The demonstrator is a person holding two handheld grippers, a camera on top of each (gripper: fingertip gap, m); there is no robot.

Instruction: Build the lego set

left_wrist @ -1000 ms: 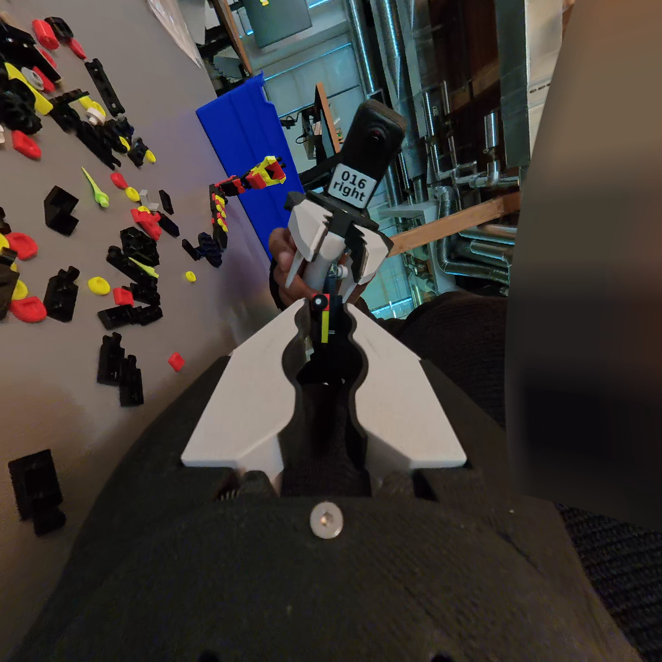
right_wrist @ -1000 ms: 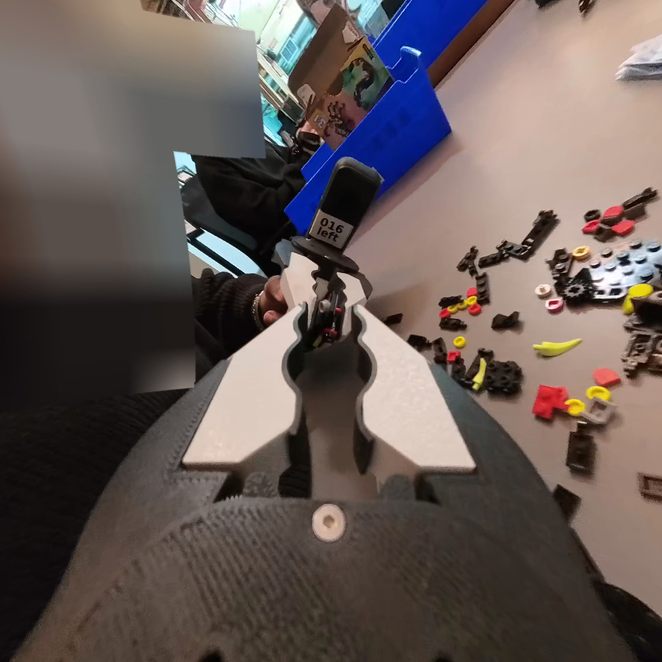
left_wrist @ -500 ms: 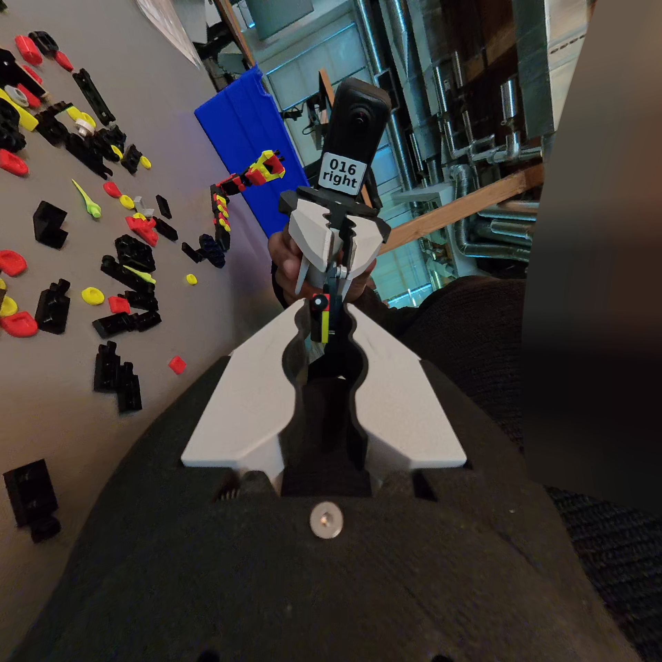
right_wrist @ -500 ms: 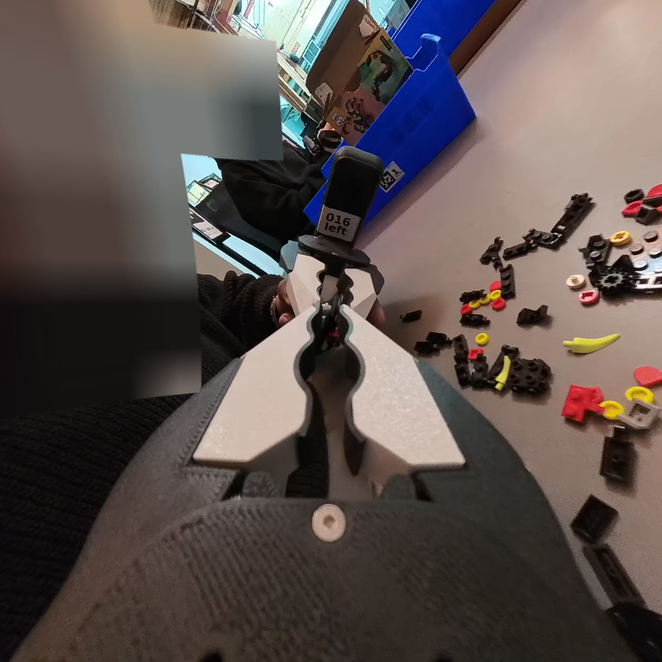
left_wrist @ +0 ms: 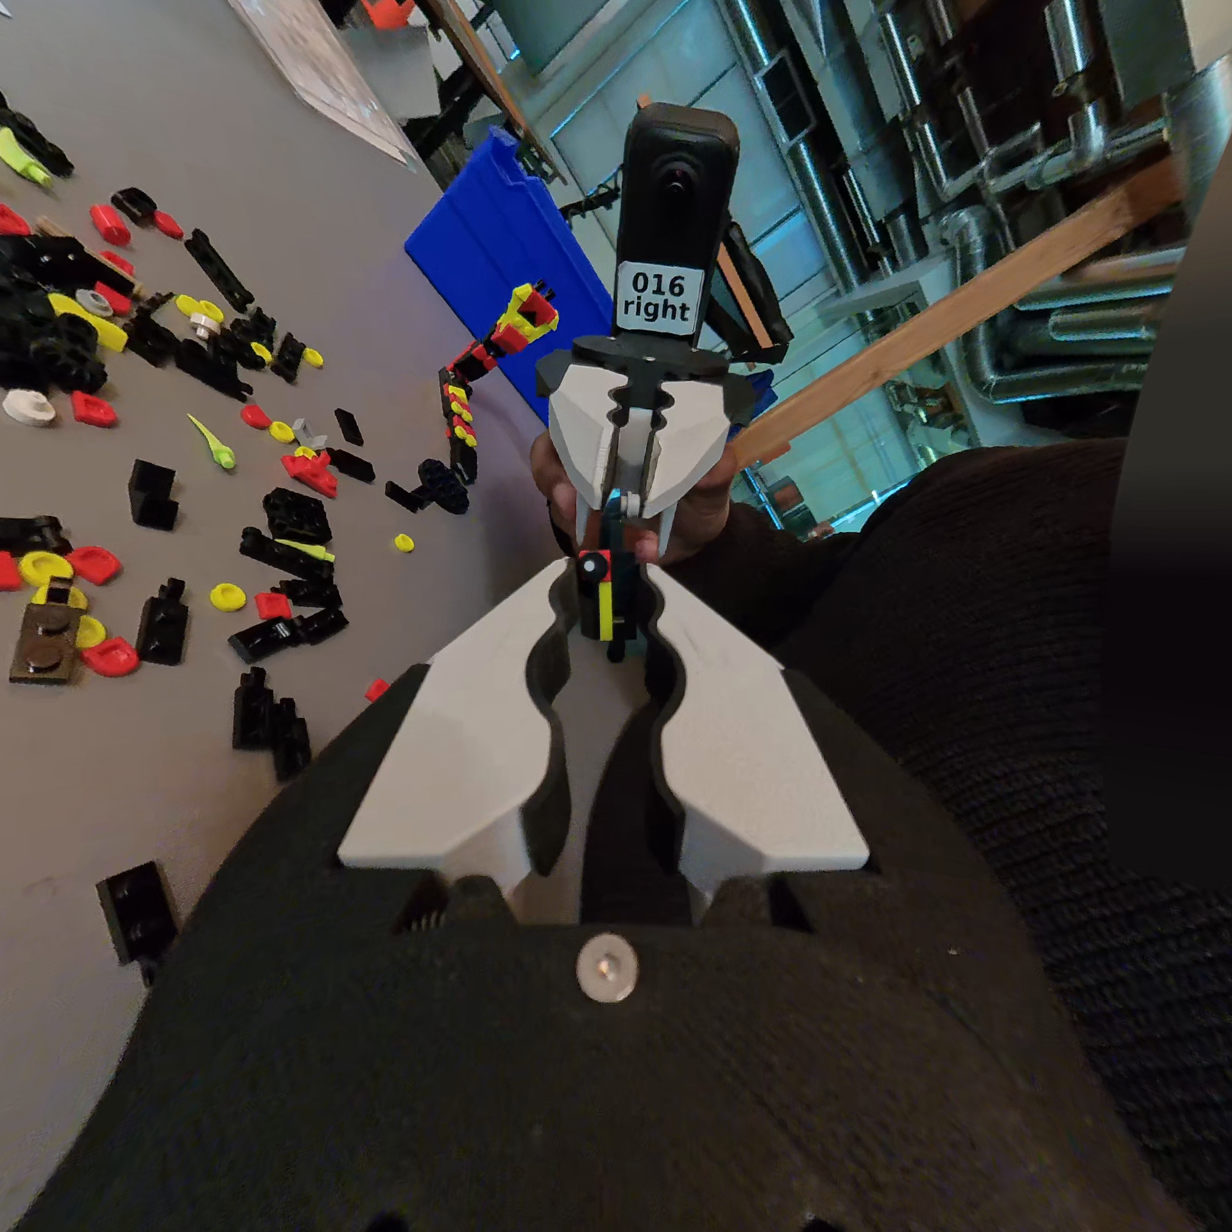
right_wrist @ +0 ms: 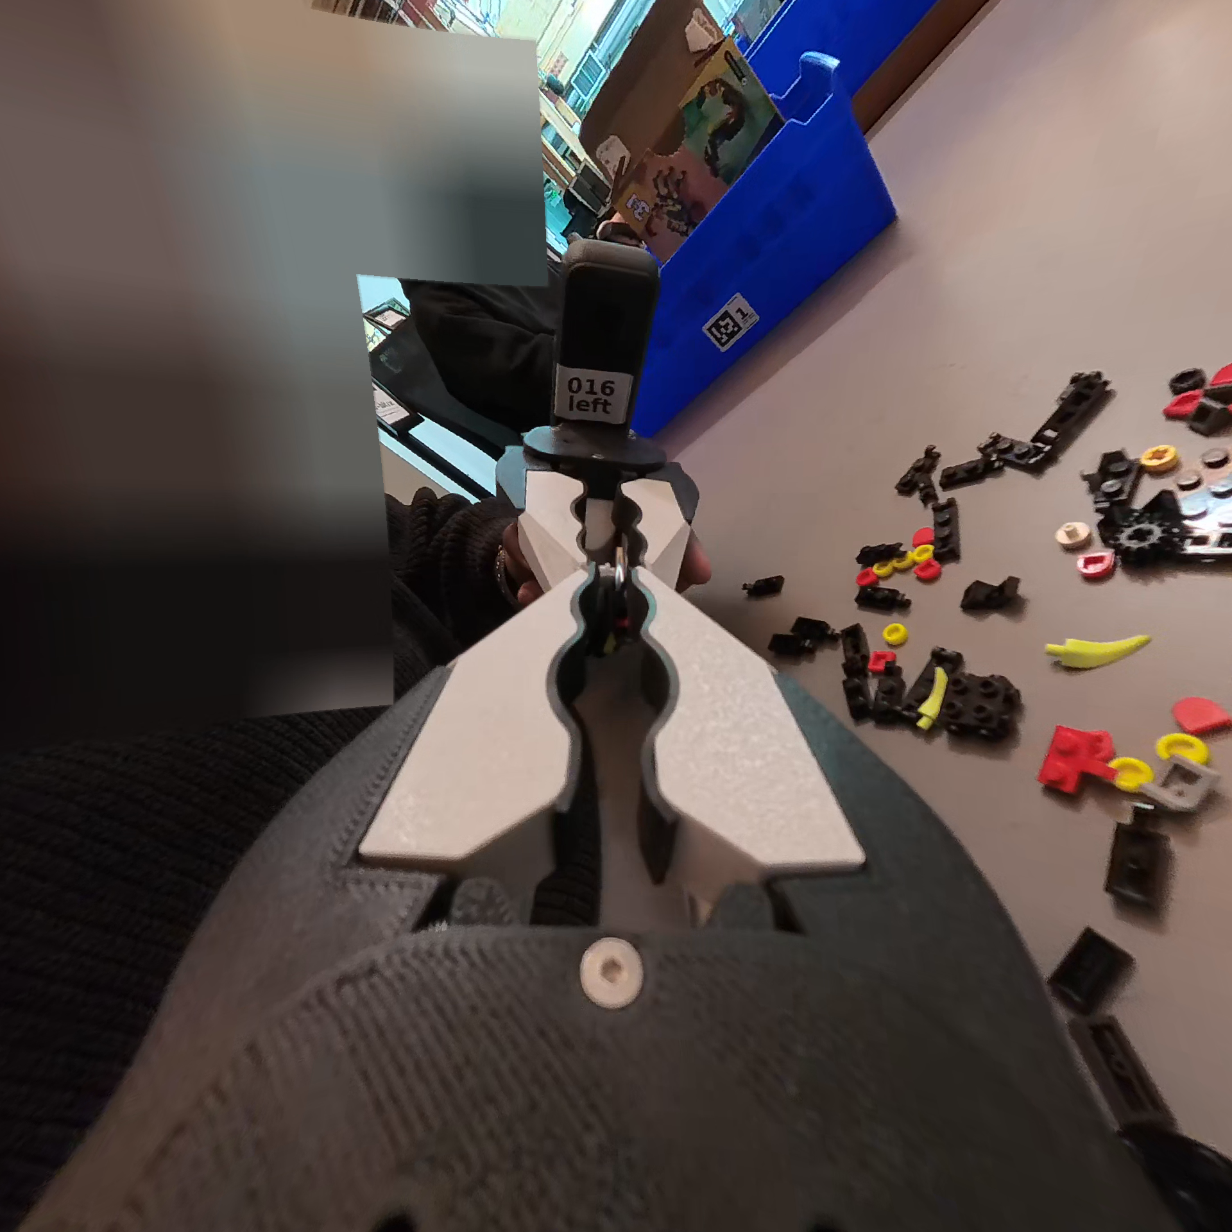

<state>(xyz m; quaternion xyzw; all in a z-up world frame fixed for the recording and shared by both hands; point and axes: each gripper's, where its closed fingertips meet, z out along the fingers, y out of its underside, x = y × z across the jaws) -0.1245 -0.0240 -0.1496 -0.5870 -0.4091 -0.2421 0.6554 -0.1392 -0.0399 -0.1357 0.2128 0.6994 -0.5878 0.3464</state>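
My left gripper (left_wrist: 605, 579) is shut on a small black, red and yellow lego assembly (left_wrist: 599, 600), held in the air off the table's edge. My right gripper (left_wrist: 625, 533) faces it tip to tip, shut on a small grey and dark piece (left_wrist: 627, 505) that touches the assembly's far end. In the right wrist view, the right gripper (right_wrist: 612, 590) has the assembly (right_wrist: 610, 633) in its finger gap, and the left gripper (right_wrist: 608, 563) is right behind it. A hand holds each gripper.
Many loose black, red and yellow pieces (left_wrist: 293, 527) lie on the grey table (left_wrist: 100, 767); they also show in the right wrist view (right_wrist: 933, 693). A partly built red, yellow and black chain (left_wrist: 480, 373) lies by a blue bin (left_wrist: 493, 267). A dark sleeve (left_wrist: 967, 600) is close by. Less than 4 cm separates the two grippers' tips.
The two grippers have come together until their tips meet. The right gripper's piece now touches the assembly in the left gripper.
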